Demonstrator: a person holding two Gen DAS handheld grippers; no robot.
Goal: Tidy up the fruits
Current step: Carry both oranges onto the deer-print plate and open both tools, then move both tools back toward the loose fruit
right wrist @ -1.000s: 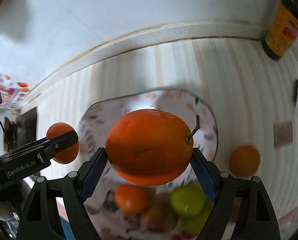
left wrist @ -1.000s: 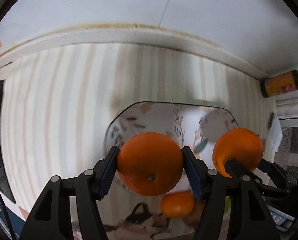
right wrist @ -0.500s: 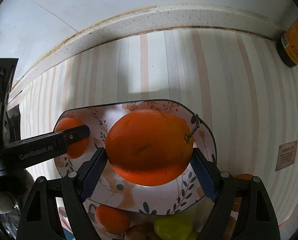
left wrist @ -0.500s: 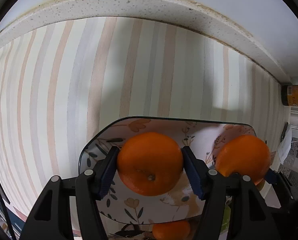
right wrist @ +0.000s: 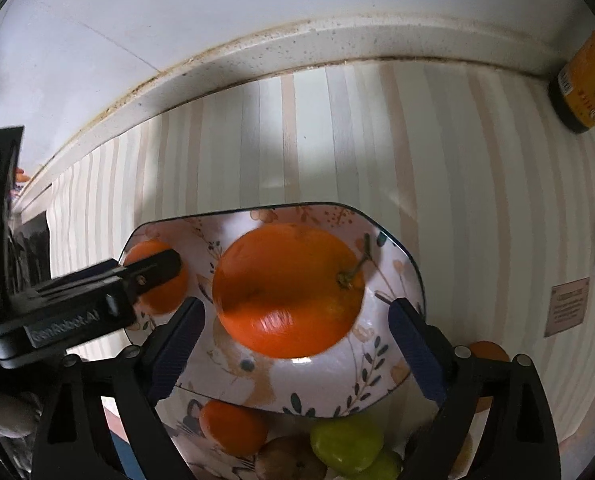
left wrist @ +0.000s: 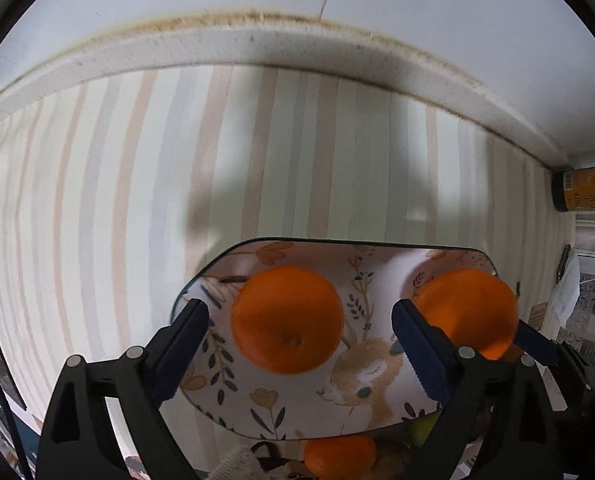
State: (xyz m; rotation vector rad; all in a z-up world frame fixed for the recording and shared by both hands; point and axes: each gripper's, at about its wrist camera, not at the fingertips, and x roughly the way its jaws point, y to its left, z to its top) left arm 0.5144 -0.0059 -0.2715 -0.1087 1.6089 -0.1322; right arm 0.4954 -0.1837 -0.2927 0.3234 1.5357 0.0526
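A floral plate (left wrist: 297, 412) (right wrist: 401, 280) lies on the striped counter. My left gripper (left wrist: 299, 334) is open, its fingers apart on either side of an orange (left wrist: 287, 318) that rests on the plate. My right gripper (right wrist: 297, 330) is open too, its fingers clear of a larger orange with a stem (right wrist: 289, 288) on the same plate. That larger orange (left wrist: 467, 312) shows at the right of the left wrist view. The first orange (right wrist: 155, 276) shows behind the left gripper's finger in the right wrist view.
A second plate below holds a small orange (right wrist: 233, 428), green fruits (right wrist: 347, 442) and a brownish fruit (right wrist: 291, 460). Another orange (right wrist: 487, 354) lies on the counter at right. A yellow-labelled bottle (right wrist: 589, 88) lies by the back wall. A paper tag (right wrist: 567, 306) is at right.
Both grippers have opened and let go of their oranges, which now rest on the floral plate. Both grippers have pulled back slightly.
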